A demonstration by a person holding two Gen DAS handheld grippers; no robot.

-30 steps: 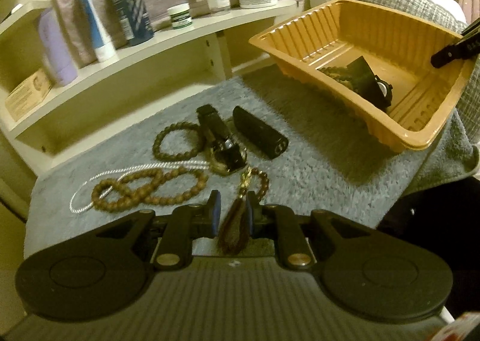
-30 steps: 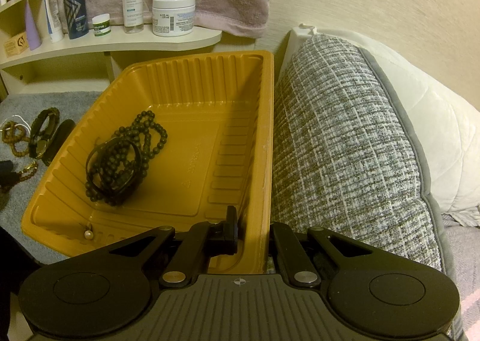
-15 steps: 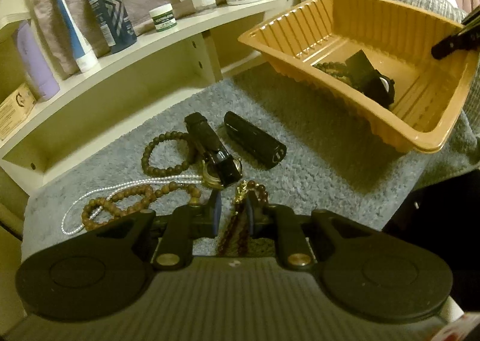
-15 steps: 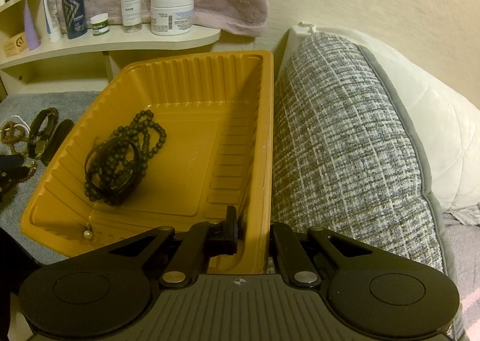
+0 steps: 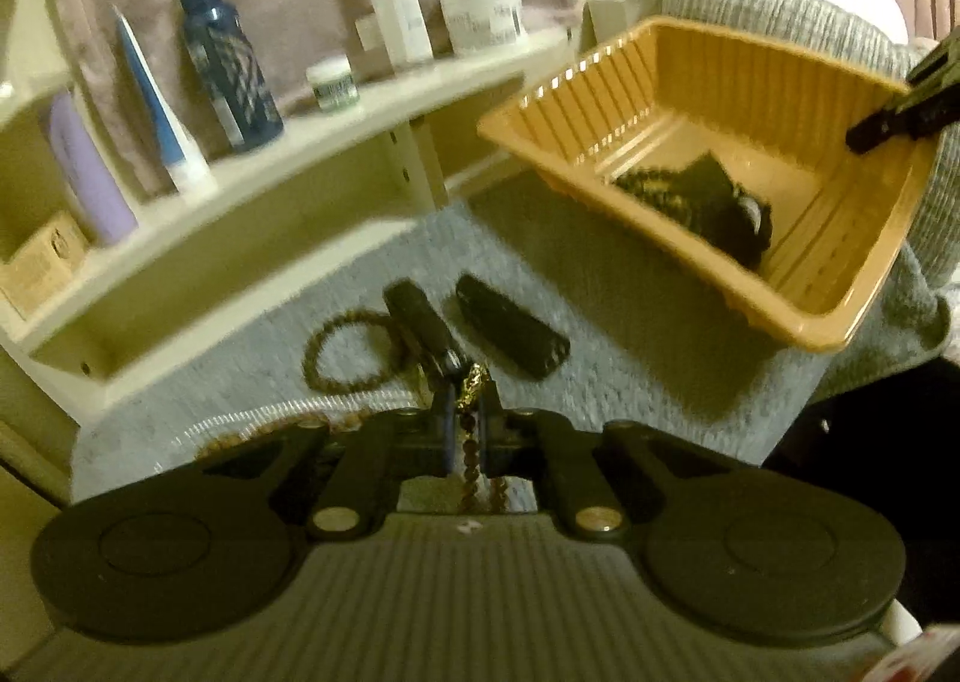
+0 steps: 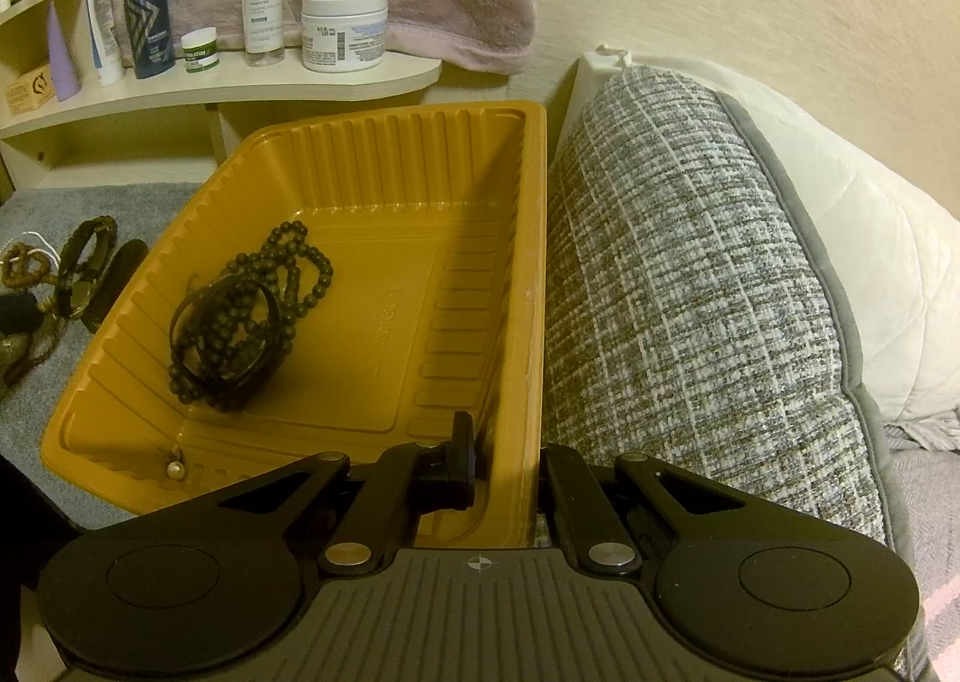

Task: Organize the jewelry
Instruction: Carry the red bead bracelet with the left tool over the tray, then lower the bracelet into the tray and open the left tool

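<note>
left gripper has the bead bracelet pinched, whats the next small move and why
Probably carry it up and right, over the orange tray's near rim, then open. The left gripper is shut on the brown bead bracelet, which dangles between its fingers. The right gripper clamps the tray's wall, holding it tilted toward the mat, and dark beads already lie inside.

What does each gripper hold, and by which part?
The left gripper pinches a beaded bracelet just below its gold charm. The right gripper clamps the side wall of the tray.

Left gripper [image 5: 467, 430] fingers [image 5: 445, 425] clamp a beaded bracelet [image 5: 470, 442] above grey towel [image 5: 630, 382]
</note>
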